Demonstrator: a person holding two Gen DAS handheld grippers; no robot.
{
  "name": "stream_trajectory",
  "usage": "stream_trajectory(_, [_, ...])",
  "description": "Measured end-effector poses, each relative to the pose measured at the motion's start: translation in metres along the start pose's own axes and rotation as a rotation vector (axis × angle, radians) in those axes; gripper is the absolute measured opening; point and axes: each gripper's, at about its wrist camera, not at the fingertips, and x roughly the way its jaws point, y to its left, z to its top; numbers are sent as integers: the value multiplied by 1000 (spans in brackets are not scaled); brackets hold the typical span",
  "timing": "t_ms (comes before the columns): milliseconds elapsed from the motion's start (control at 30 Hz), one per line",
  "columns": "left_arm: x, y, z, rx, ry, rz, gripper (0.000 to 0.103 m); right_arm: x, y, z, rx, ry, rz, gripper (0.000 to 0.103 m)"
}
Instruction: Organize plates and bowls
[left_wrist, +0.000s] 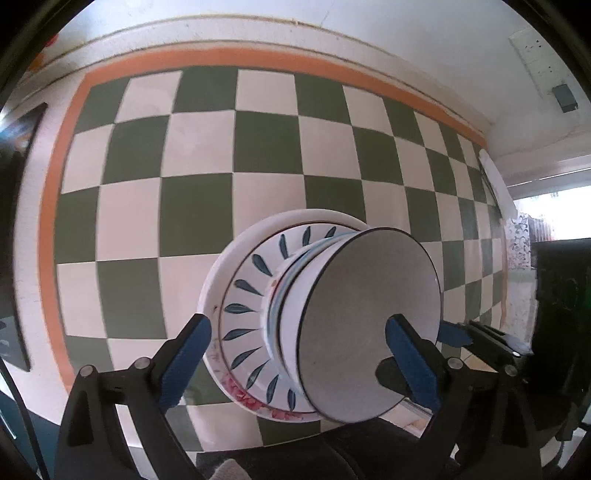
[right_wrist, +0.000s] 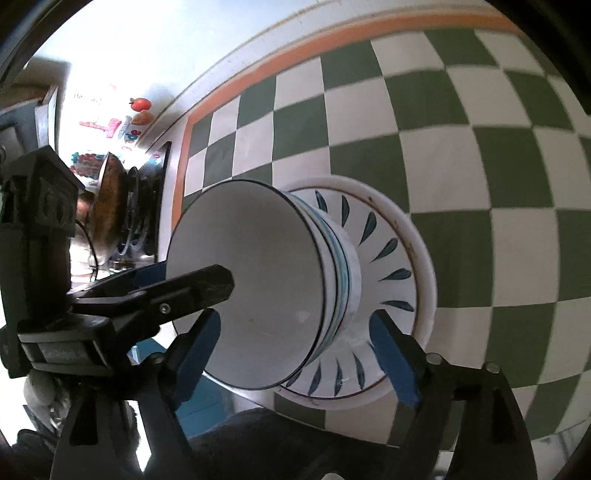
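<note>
A stack stands on the green and white checkered cloth (left_wrist: 192, 206): a large white plate (left_wrist: 212, 291) at the bottom, a plate with blue leaf marks (left_wrist: 240, 306) on it, then stacked white bowls with the top white bowl (left_wrist: 369, 321) uppermost. My left gripper (left_wrist: 299, 362) is open, its blue pads either side of the stack. In the right wrist view the same top bowl (right_wrist: 255, 288) and leaf plate (right_wrist: 388, 258) show. My right gripper (right_wrist: 295, 354) is open around the stack. The other gripper's finger (right_wrist: 192, 284) reaches over the bowl's rim.
An orange border (left_wrist: 51, 229) edges the cloth. A dark stove with pans (right_wrist: 122, 214) stands beyond the cloth's edge in the right wrist view. A dark object (left_wrist: 557, 295) sits at the right in the left wrist view.
</note>
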Motion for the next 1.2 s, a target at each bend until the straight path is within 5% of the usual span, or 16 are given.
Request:
stream_trajectory(267, [-34, -5, -12, 39, -108, 39, 97, -33, 25, -16, -74, -115, -161, 93])
stream_trajectory(567, [-83, -19, -38, 92, -352, 136, 103, -87, 44, -49, -90, -335, -330, 100])
stream_trajectory(900, [-114, -37, -83, 62, -445, 186, 103, -143, 56, -90, -109, -504, -408, 101])
stream_trajectory(1200, [-158, -68, -156, 43, -559, 245, 103, -181, 62, -148, -163, -561, -397, 102])
